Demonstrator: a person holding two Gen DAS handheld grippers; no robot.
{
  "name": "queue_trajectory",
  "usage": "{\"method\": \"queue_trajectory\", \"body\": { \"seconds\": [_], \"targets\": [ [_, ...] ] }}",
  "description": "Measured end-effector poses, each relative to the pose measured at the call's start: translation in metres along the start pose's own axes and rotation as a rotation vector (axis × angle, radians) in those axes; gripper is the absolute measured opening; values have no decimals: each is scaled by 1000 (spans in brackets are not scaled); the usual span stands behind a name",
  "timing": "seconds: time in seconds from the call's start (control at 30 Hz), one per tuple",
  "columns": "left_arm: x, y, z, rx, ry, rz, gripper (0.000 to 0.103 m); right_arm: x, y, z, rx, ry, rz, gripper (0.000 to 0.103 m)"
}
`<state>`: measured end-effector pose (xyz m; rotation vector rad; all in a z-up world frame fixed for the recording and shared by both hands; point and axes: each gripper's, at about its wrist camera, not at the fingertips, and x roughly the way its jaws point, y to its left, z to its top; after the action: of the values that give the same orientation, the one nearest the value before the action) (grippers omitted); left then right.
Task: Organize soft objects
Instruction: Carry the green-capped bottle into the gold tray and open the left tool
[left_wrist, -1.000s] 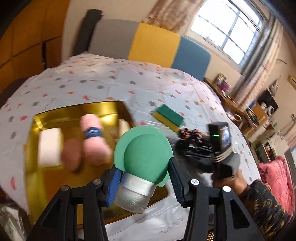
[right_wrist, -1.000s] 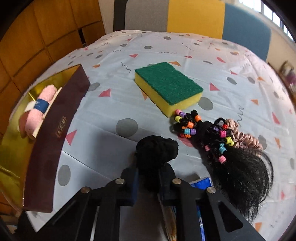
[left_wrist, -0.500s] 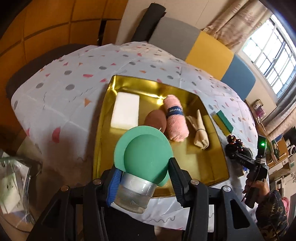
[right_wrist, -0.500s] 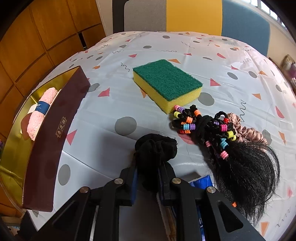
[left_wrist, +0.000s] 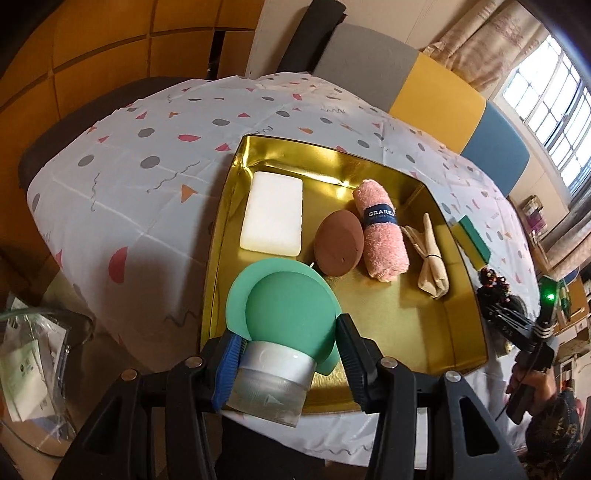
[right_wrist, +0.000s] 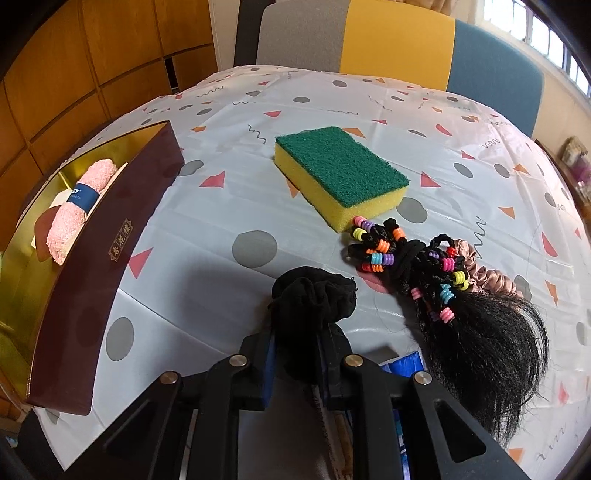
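Note:
My left gripper (left_wrist: 288, 350) is shut on a squeeze bottle with a green body and a white cap (left_wrist: 284, 325), held above the near edge of the gold tray (left_wrist: 465, 295). The tray holds a white sponge (left_wrist: 272, 218), a brown puff (left_wrist: 338, 243), a rolled pink towel (left_wrist: 382, 230) and a beige cloth (left_wrist: 430, 258). My right gripper (right_wrist: 295, 354) is shut on a black scrunchie (right_wrist: 314, 299) just above the tablecloth. Ahead of it lie a green-and-yellow sponge (right_wrist: 341, 171) and a black hairpiece with coloured beads (right_wrist: 443, 295).
The maroon outer wall of the tray (right_wrist: 99, 254) stands left of my right gripper. A pink satin scrunchie (right_wrist: 487, 277) lies behind the hairpiece. Chairs in grey, yellow and blue (right_wrist: 388, 40) line the table's far side. A person's hand (left_wrist: 532, 384) holds the right gripper.
The left gripper with the bottle has swung left and dropped, so the whole gold tray now lies ahead of it. The right gripper has stayed put with the scrunchie.

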<state>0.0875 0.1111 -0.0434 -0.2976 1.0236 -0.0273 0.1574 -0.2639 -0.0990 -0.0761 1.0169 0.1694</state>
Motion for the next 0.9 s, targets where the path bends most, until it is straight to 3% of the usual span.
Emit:
{"method": "queue_trajectory", "body": {
  "seconds": [0.4, 0.53, 0.9],
  "targets": [
    [46, -4, 20, 58, 39, 68, 52, 0, 0, 0, 0, 2, 0, 18],
    [36, -2, 25, 54, 28, 32, 70, 0, -1, 1, 5, 4, 4, 18],
    [-31, 30, 35, -143, -124, 14, 70, 1, -1, 3, 9, 5, 7, 18]
  ]
}}
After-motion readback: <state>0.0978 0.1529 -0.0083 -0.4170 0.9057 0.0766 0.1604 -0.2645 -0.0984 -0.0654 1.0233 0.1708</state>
